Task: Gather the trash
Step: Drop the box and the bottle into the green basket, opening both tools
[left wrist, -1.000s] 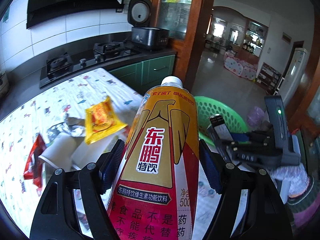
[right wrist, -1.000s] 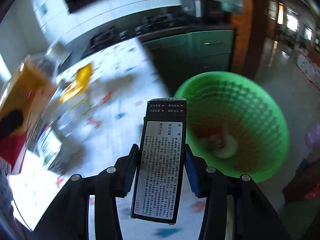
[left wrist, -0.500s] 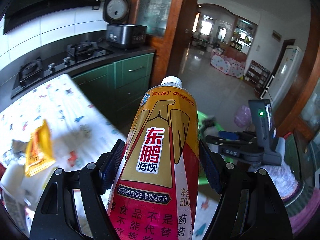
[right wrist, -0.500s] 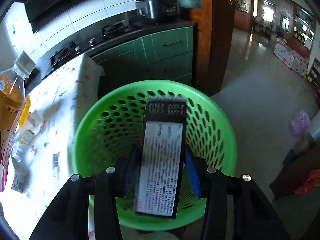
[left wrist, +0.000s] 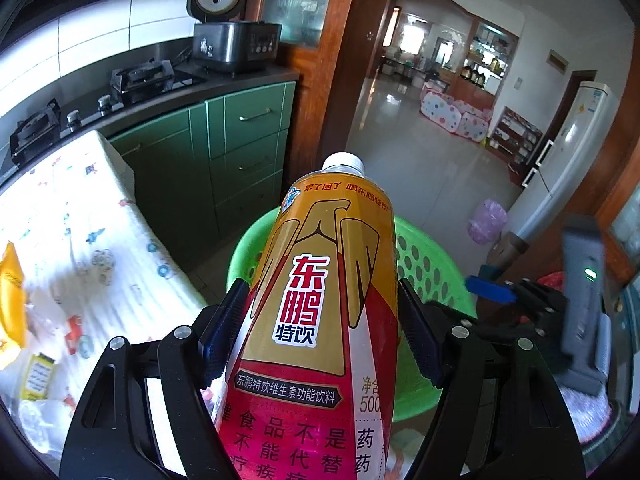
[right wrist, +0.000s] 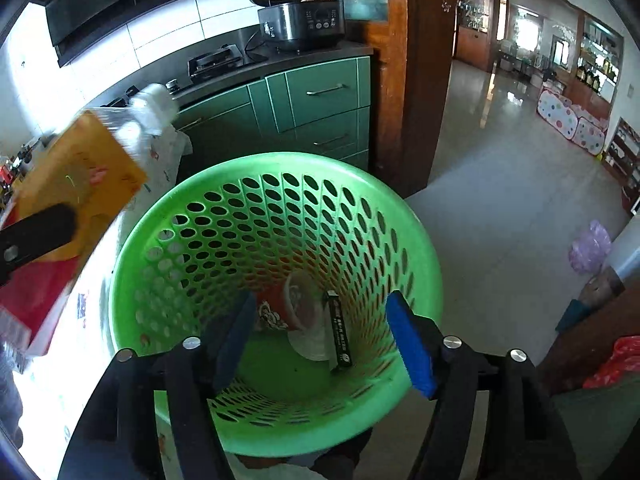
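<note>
Lying in the green basket [right wrist: 416,248], the black box [right wrist: 339,332] sits below the parted right tongs [right wrist: 324,340].

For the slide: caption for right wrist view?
Open right gripper above green basket, black box inside.

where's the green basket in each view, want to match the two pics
Left wrist: the basket sits centre, mostly hidden behind the bottle held in the left gripper; only its rim and holed wall show on either side.
Right wrist: the basket fills the lower centre, seen from above past the open right gripper, with trash at its bottom.
Shared landmark: the rice cooker on the counter above the green drawers.
</note>
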### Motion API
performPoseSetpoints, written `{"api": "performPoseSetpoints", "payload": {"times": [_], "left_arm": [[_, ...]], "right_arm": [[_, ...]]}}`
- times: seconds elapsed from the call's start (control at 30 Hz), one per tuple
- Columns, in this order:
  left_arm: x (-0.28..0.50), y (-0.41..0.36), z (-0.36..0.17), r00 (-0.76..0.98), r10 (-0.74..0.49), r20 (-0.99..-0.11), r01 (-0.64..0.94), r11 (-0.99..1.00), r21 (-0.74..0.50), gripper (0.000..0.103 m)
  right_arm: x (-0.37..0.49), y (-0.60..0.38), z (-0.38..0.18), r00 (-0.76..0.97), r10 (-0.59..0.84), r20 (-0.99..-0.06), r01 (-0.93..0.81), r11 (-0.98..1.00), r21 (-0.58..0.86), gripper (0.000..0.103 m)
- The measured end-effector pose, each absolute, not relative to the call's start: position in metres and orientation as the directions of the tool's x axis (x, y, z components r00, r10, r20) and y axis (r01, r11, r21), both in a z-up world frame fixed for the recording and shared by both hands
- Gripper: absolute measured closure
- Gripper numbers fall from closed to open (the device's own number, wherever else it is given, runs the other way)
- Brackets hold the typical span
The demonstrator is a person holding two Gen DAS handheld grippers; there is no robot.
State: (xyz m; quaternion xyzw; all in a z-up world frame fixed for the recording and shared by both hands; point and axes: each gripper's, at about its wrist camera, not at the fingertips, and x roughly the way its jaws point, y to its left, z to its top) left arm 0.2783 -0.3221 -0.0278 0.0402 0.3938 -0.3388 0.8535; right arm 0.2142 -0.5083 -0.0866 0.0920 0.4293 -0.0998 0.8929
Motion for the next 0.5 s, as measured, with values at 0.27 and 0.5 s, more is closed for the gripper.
{"api": "performPoseSetpoints", "payload": {"times": [0.27, 0.5], "left_arm": [[0.289, -0.346, -0.047, 0.425, -0.534, -0.731, 0.616, 0.762, -0.199, 0.03], [0.287, -0.342, -0.045, 0.429, -0.537, -0.726, 0.618, 0.761, -0.198, 0.027]], "right_arm": [[0.2, -0.513, -0.087, 0.624, -0.103, -0.775, 0.267, 0.96, 0.088, 0.035], [0.194, -0.511, -0.087, 0.627, -0.095, -0.773, 0.268, 0.958, 0.1, 0.035]]}}
